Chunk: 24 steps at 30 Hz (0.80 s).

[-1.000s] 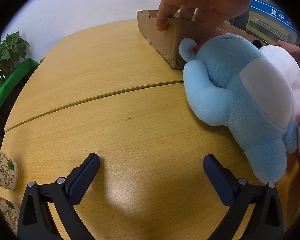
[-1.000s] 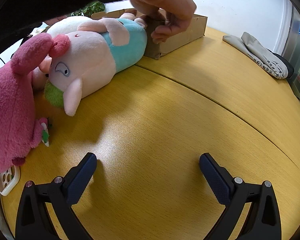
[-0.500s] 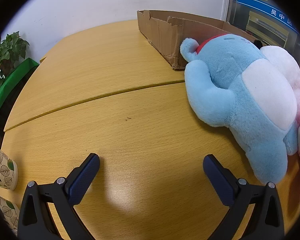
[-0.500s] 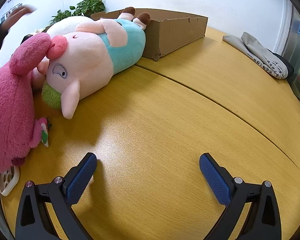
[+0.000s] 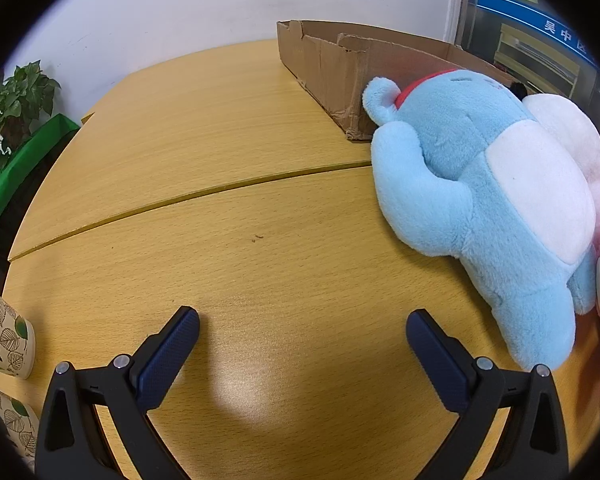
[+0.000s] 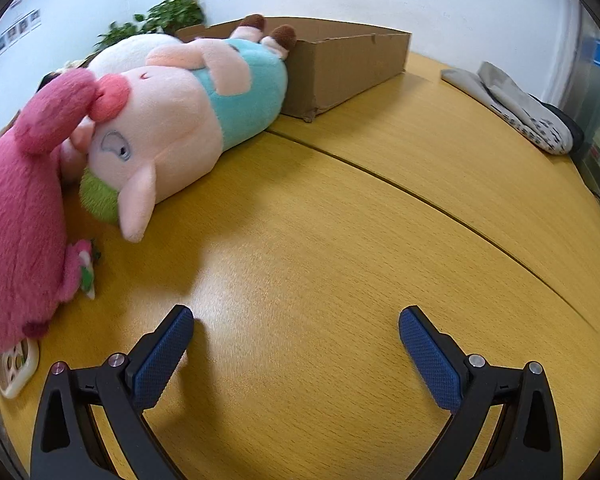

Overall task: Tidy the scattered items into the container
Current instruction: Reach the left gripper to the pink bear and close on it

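A shallow brown cardboard box [image 5: 340,68] stands at the back of the wooden table; it also shows in the right wrist view [image 6: 340,64]. A light blue plush with a white belly [image 5: 480,200] lies on its side against the box corner, to the right of my open, empty left gripper [image 5: 302,332]. In the right wrist view a pink pig plush in a teal top [image 6: 180,120] lies with its feet at the box. A dark pink plush [image 6: 20,208] sits at the left. My right gripper [image 6: 296,330] is open and empty, low over the table.
Two leaf-print paper cups [image 5: 4,340] stand at the left table edge. A green-covered ledge with a plant [image 5: 16,96] is beyond it. A folded grey cloth [image 6: 516,108] lies at the far right. A small white case [image 6: 16,368] lies under the dark pink plush.
The person's bare hand that gripped the box edge a second ago has gone from both views. The right wrist view has shifted slightly. Both grippers stay open.
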Motion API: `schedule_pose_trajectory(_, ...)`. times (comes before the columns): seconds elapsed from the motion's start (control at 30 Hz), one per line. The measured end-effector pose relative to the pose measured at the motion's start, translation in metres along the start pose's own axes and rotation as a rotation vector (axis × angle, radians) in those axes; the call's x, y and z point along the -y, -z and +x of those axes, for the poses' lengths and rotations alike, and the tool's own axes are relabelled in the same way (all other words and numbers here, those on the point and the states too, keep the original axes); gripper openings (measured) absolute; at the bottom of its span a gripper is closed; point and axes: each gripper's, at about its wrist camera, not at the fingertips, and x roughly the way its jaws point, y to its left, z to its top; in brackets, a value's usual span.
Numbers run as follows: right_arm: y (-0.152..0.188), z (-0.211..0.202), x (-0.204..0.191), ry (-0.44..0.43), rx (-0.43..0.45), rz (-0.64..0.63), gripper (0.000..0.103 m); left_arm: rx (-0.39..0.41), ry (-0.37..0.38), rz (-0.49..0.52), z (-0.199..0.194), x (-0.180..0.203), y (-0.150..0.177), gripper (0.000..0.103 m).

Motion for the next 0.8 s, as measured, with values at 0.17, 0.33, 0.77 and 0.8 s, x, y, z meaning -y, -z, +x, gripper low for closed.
schedule_pose_trajectory(0.17, 0.014, -0.011, -0.012, 0.133, -0.023, 0.18, 0.103, 0.0, -0.018, -0.023, 0.002, 0.0, -0.003, 0.103)
schedule_pose_trajectory(0.33, 0.039, -0.045, -0.03, 0.194, 0.033, 0.297, 0.103, -0.002, -0.04, -0.054, 0.001, 0.005, -0.002, 0.103)
schedule_pose_trajectory(0.77, 0.038, -0.133, -0.125, 0.12, 0.269, 0.376, 0.103, 0.22, 0.054, -0.246, -0.136, 0.052, 0.063, 0.103)
schedule_pose_trajectory(0.8, 0.035, -0.13, -0.132, 0.107, 0.268, 0.376, 0.103, 0.246, 0.089, -0.275, -0.149, 0.062, 0.065, 0.103)
